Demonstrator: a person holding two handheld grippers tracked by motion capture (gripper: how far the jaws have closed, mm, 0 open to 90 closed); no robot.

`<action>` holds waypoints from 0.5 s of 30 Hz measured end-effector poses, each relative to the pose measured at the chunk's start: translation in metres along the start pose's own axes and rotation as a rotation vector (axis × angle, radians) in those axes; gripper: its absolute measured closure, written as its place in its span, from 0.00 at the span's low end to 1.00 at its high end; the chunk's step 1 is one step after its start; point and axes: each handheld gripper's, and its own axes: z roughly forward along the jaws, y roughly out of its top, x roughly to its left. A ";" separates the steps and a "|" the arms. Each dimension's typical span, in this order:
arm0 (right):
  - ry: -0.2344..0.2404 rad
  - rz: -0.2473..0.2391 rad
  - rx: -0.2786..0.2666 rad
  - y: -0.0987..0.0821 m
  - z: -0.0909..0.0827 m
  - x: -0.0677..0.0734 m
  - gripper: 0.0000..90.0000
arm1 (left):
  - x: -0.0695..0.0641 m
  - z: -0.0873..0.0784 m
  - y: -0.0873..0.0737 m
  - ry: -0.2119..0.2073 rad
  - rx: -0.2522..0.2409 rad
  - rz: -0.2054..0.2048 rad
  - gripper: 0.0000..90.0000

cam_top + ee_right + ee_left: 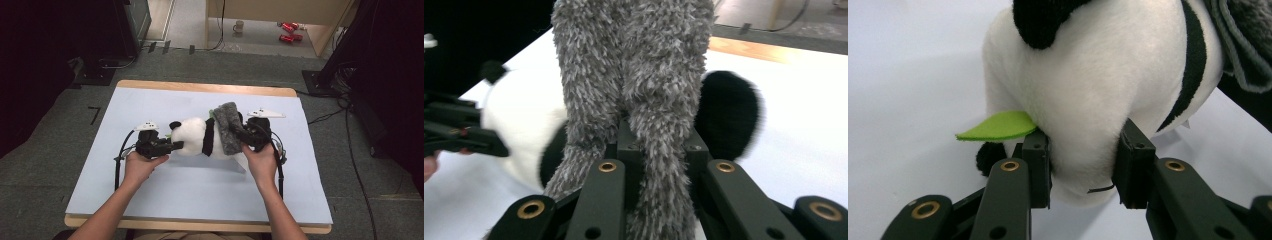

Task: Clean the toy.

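Toy panda (195, 135) lying mid-table on the white mat (150, 190). Left gripper (176, 145) clamped on the white head; right gripper (239, 134) pinched shut on the grey fuzzy cloth (227, 125) draped over the body. Judged partway: cloth on, not yet settled or released.

Your table (150, 200) filled the middle of the high view, and the plush panda (197, 136) lay on its side at the centre of it. The fuzzy cloth (229, 127) lay draped over the panda's right end. Your left gripper (176, 146) sat at the panda's left end, your right gripper (239, 135) at the cloth, right of centre. On the floor beyond the table, at upper right, stood a mug (239, 26) with cans (289, 31) to its right.
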 end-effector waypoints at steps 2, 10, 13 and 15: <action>-0.009 0.012 -0.008 -0.001 -0.002 -0.005 0.87 | 0.000 0.000 0.000 0.000 0.000 0.000 0.72; -0.049 0.047 -0.010 -0.003 -0.011 -0.020 0.87 | -0.001 0.000 0.000 0.002 -0.004 0.000 0.72; -0.041 0.061 -0.015 -0.002 -0.016 -0.021 0.88 | -0.001 0.000 0.000 0.006 -0.004 0.000 0.72; -0.031 0.063 -0.023 0.002 -0.020 -0.018 0.88 | -0.001 0.000 -0.001 0.006 -0.002 -0.003 0.72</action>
